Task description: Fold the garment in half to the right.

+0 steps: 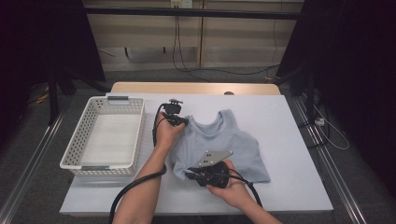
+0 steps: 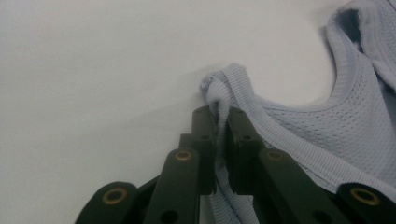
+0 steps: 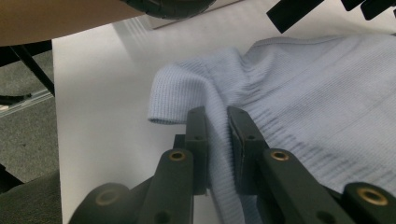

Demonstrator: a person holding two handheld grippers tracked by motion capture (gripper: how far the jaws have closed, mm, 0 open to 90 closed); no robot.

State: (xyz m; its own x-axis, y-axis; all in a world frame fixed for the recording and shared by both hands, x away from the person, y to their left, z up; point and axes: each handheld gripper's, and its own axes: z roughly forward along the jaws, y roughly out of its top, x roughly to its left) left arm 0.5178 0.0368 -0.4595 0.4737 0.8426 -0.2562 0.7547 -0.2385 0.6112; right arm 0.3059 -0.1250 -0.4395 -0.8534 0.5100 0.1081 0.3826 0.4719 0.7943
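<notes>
Since the pale blue knitted sleeveless top (image 1: 219, 147), flat at table centre with the white slotted plastic basket (image 1: 105, 135) at its 9 o'clock, looks light and limp, left gripper (image 2: 222, 122) pinches its ribbed shoulder strap, right gripper (image 3: 217, 122) its hem corner at 7 o'clock; firmer edges suit lifting.

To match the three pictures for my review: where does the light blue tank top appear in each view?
High view: the light blue tank top lies flat, centre of the white table.
Left gripper view: right side, its shoulder strap pinched by the left gripper.
Right gripper view: centre and right, its hem corner clamped by the right gripper.
Shared landmark: the white table.
</notes>
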